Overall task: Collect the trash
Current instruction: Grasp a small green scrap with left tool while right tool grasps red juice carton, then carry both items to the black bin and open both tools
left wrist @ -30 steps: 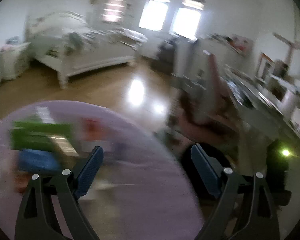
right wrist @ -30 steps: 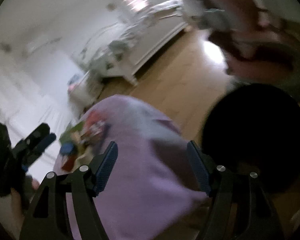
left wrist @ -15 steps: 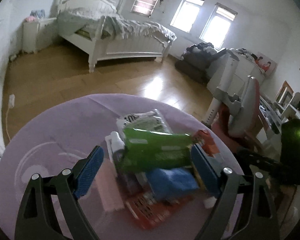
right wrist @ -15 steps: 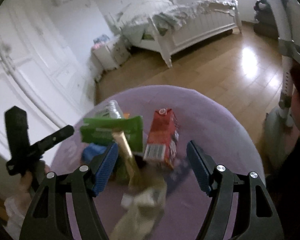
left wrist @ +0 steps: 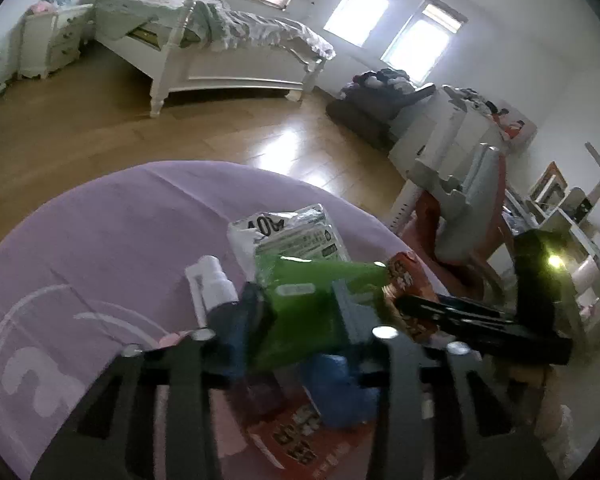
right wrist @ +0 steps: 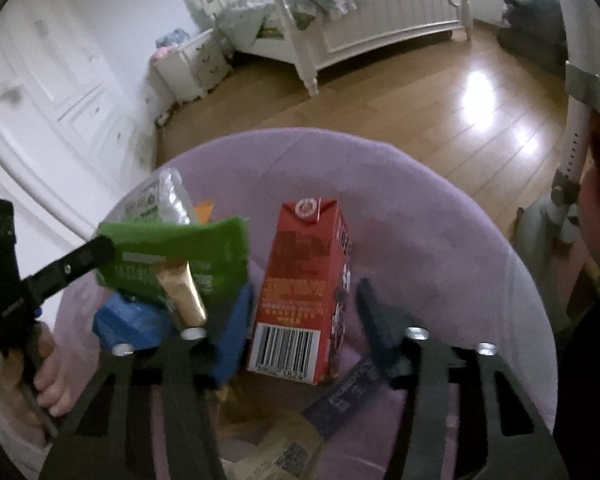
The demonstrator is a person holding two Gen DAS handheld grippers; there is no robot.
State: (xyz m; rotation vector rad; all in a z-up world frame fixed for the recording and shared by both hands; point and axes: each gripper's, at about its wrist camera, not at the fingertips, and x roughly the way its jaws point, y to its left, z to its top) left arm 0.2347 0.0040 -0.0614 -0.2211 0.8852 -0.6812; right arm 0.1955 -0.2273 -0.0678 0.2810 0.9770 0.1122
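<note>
The left gripper [left wrist: 296,316] reaches forward and down over the round lilac-covered table [left wrist: 112,236], fingers narrowed on either side of the crinkled green plastic packet [left wrist: 308,312]; whether they grip it cannot be told. The right gripper [right wrist: 304,312] is angled down from the near side, its fingers set wide around the upright red drink carton [right wrist: 304,288] without touching it. The carton stands mid-table, barcode facing the camera, right of the green packet.

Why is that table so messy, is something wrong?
Nothing is spilled or broken. Trash is just heaped on the purple table: a green packet lies tilted over a blue one, beside an upright red carton.
</note>
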